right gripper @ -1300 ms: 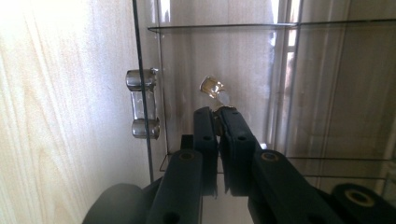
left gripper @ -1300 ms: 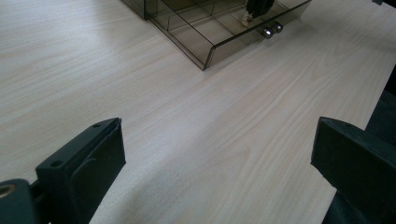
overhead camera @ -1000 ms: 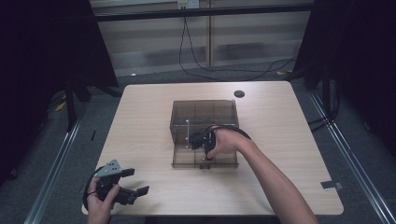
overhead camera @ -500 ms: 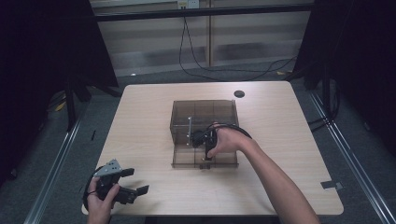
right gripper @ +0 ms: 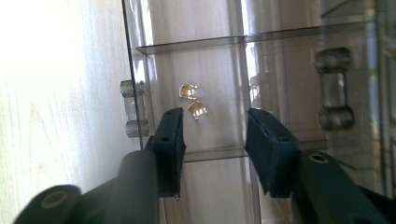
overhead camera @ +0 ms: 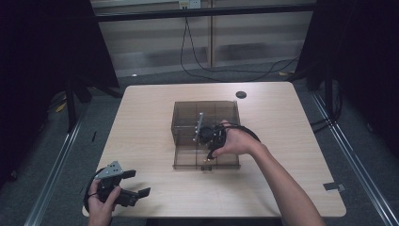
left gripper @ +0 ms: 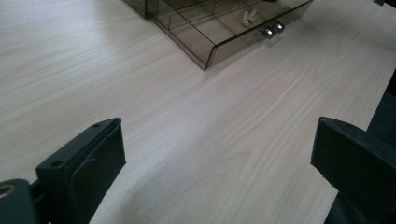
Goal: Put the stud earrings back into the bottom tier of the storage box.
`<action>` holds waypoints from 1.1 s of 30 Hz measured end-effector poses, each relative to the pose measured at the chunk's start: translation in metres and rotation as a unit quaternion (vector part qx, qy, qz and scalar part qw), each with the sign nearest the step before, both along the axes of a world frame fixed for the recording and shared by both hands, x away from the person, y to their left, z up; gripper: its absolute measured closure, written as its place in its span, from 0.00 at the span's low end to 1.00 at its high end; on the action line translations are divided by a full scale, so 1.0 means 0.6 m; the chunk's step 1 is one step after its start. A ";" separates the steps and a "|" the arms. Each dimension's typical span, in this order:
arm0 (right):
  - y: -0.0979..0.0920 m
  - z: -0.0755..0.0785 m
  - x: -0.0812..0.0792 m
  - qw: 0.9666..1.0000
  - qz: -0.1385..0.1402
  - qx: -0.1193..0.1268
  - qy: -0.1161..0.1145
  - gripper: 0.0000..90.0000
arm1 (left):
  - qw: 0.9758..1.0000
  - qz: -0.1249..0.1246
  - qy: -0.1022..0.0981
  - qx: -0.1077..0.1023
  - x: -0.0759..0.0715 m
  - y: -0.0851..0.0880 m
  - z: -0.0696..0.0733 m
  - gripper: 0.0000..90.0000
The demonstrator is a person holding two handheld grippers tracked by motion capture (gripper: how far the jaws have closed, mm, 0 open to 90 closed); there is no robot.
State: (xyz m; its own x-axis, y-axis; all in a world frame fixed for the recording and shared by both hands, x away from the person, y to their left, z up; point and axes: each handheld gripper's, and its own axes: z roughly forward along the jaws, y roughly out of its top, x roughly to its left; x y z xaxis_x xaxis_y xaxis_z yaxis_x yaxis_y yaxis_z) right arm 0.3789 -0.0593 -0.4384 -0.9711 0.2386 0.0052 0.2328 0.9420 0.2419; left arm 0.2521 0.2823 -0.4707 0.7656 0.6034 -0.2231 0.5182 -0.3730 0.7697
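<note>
A smoky clear drawer cabinet (overhead camera: 205, 113) stands mid-table, its divided drawer (overhead camera: 188, 159) pulled out toward me. Two small brass pieces (right gripper: 189, 91) lie loose on the floor of a front compartment, also visible in the left gripper view (left gripper: 248, 17). My right gripper (right gripper: 215, 135) hovers over that compartment (overhead camera: 207, 154). Its jaws have just been opening and stand apart, the pads touching nothing; the brass pieces lie just past the tips. My left gripper (overhead camera: 139, 182) rests at the table's front left corner, open wide over bare wood (left gripper: 219, 154).
The drawer's clear front handle (right gripper: 133, 109) sits just left of my right jaws, with a second handle (right gripper: 334, 93) farther right. A small black disc (overhead camera: 241, 94) lies at the table's far edge. Cables hang behind the table.
The right gripper has lifted slightly over the drawer and its jaws have spread apart. The left gripper has stayed where it was.
</note>
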 end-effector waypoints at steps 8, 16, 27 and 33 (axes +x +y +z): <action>-0.043 0.010 -0.014 0.997 -0.047 0.062 -0.013 0.54 | 1.000 0.000 0.001 -0.002 0.000 0.000 0.000 0.03; -0.080 0.029 -0.032 0.990 -0.074 0.118 -0.030 0.49 | 1.000 0.000 0.000 -0.001 0.000 0.000 0.000 0.03; -0.155 0.021 -0.066 0.964 -0.160 0.203 -0.069 0.44 | 1.000 0.001 0.000 0.001 0.000 0.000 0.000 0.03; -0.194 0.019 -0.100 0.945 -0.196 0.249 -0.085 0.44 | 1.000 0.004 0.005 -0.001 0.001 0.000 -0.001 0.03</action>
